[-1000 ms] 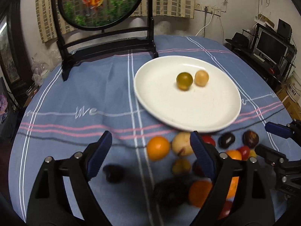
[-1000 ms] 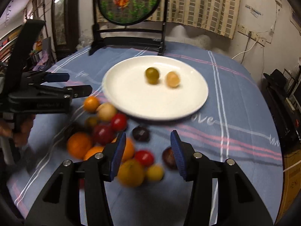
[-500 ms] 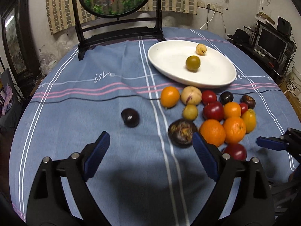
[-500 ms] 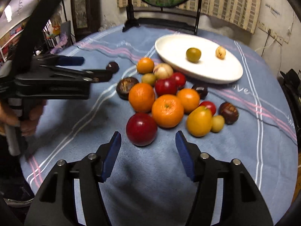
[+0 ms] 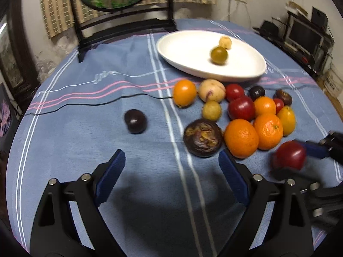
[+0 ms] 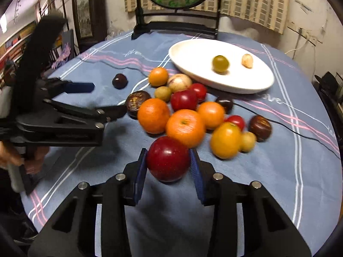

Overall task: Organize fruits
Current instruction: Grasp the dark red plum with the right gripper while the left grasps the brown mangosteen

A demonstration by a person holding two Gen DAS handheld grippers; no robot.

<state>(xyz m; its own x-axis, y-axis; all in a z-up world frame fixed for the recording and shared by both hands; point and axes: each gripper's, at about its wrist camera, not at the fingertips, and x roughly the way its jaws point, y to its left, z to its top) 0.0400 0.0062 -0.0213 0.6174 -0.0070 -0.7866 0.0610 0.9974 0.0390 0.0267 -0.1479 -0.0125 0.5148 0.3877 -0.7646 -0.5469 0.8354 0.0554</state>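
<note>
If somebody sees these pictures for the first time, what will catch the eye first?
The right claw stands out first: its blue pads flank a big red apple at the near edge of the fruit pile. Behind the pile, a white plate holds only a green fruit and a pale one. One dark plum lies alone, left of the pile.

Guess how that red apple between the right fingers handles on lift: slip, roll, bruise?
The red apple looks smooth and glossy, so it may slip on the flat pads. Being round, it would likely roll toward the orange if released. It looks firm and probably won't deform.
</note>
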